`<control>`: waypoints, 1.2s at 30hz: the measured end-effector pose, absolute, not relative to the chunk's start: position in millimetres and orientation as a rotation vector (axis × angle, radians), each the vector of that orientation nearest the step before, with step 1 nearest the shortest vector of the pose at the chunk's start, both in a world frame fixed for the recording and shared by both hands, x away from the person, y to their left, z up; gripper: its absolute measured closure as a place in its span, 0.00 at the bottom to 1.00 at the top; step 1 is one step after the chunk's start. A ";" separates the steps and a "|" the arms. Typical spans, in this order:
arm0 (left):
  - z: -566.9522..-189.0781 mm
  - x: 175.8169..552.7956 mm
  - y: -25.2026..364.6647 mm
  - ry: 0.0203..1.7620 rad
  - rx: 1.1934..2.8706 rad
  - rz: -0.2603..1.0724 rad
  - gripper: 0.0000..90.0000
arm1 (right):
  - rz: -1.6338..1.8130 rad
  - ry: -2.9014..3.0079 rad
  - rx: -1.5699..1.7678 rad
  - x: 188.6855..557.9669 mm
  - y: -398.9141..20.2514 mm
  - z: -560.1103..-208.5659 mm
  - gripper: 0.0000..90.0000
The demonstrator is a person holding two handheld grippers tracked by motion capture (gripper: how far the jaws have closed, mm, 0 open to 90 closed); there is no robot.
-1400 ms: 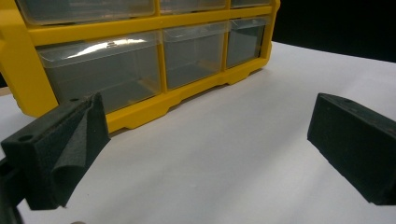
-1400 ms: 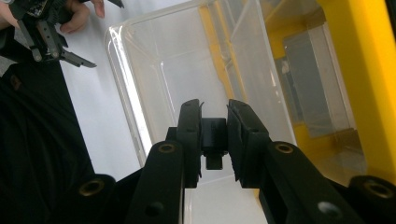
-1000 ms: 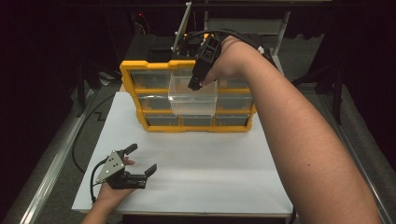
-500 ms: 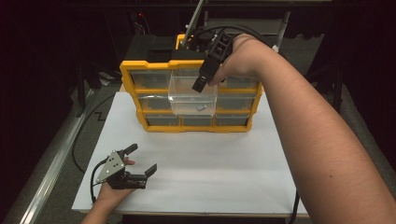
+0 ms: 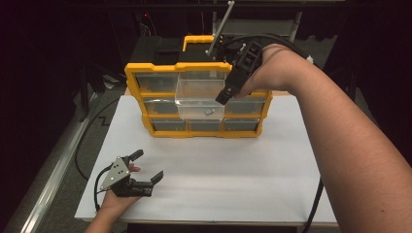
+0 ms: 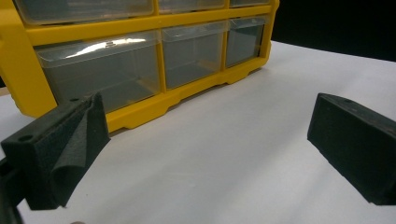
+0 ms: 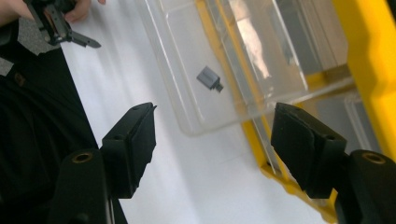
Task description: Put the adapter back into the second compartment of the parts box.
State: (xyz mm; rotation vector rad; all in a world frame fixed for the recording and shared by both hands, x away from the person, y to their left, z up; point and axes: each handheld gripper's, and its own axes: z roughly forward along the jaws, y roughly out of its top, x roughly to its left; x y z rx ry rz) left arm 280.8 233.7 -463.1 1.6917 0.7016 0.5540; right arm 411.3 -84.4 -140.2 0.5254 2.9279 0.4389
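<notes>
Hovering over the pulled-out clear plastic drawer (image 5: pixel 200 99), the right gripper (image 7: pixel 212 144) has just been opening its jaws, with nothing between them. A small grey metal part (image 7: pixel 208 78) is lying in that drawer of the yellow organiser (image 5: pixel 197 68) near the white table's (image 5: pixel 233 165) far edge. The left gripper (image 5: pixel 145 167) is resting open-jawed, holding nothing, near the front left corner.
</notes>
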 end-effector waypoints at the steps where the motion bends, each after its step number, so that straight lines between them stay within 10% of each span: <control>1: -463.0 280.8 233.8 0.702 1.691 0.554 0.00 | 0.433 2.926 0.534 409.9 -86.4 -141.0 0.34; 36: -462.5 280.1 234.7 0.701 1.685 0.550 0.00 | 0.328 2.874 0.693 377.9 -148.6 -185.1 0.00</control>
